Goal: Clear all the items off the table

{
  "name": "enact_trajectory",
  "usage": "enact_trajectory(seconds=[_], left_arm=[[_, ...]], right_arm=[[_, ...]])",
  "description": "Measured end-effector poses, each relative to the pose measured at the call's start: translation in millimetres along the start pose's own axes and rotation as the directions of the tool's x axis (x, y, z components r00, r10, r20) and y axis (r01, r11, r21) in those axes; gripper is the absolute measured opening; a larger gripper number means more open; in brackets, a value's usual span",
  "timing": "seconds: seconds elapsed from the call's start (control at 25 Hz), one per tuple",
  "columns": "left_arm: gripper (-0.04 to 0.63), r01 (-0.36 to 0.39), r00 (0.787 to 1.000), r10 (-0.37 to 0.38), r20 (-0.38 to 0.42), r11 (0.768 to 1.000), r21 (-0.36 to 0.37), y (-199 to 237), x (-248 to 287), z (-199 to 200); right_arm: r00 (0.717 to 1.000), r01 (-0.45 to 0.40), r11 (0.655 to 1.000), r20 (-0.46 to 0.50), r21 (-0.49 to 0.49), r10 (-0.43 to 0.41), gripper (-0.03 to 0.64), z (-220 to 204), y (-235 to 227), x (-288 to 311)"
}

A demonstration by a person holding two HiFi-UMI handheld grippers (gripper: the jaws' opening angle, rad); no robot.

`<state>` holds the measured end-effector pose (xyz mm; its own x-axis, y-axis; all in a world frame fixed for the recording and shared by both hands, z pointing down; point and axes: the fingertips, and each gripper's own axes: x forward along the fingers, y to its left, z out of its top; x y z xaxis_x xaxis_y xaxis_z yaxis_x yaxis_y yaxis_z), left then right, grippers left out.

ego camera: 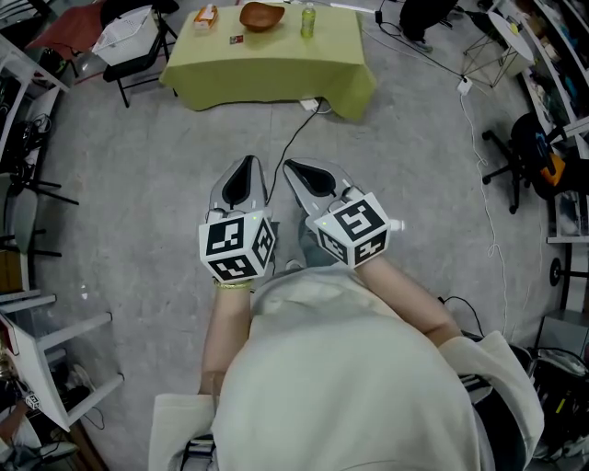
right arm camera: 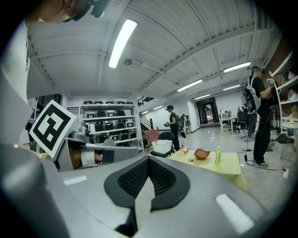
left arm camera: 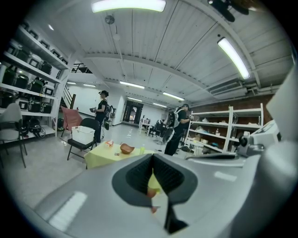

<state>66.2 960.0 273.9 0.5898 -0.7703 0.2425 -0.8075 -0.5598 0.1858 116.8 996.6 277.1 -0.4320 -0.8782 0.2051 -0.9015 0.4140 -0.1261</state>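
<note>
The left gripper (ego camera: pixel 246 164) and right gripper (ego camera: pixel 293 168) were both closed, empty, side by side; the table (ego camera: pixel 276 69) stood well beyond their jaws. On it sat a bowl (ego camera: pixel 262 16), a bottle (ego camera: pixel 307 20) and a box (ego camera: pixel 205 18) (all untouched).

Fingers (left arm camera: pixel 137 179) together — beyond them, yellow-clothed table (left arm camera: pixel 100 159) with brown bowl (left arm camera: pixel 126 148)

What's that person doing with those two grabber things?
A person holds two grey grippers, the left gripper and the right gripper, both shut and empty. The table with the yellow-green cloth is some way ahead. The brown wooden bowl, green plastic bottle and small orange-and-white box sit on it, untouched.
</note>
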Motion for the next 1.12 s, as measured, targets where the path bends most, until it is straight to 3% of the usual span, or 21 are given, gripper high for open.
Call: enact_trajectory(seconds=[1.12], left_arm=[[0.011,-0.103,0.995,0.101,-0.024,0.993,-0.059,44.0,183.3,54.1]], right_arm=[[0.997,-0.072,0.997,-0.019,-0.024,0.072,-0.003,57.8,-152.9,129.0]])
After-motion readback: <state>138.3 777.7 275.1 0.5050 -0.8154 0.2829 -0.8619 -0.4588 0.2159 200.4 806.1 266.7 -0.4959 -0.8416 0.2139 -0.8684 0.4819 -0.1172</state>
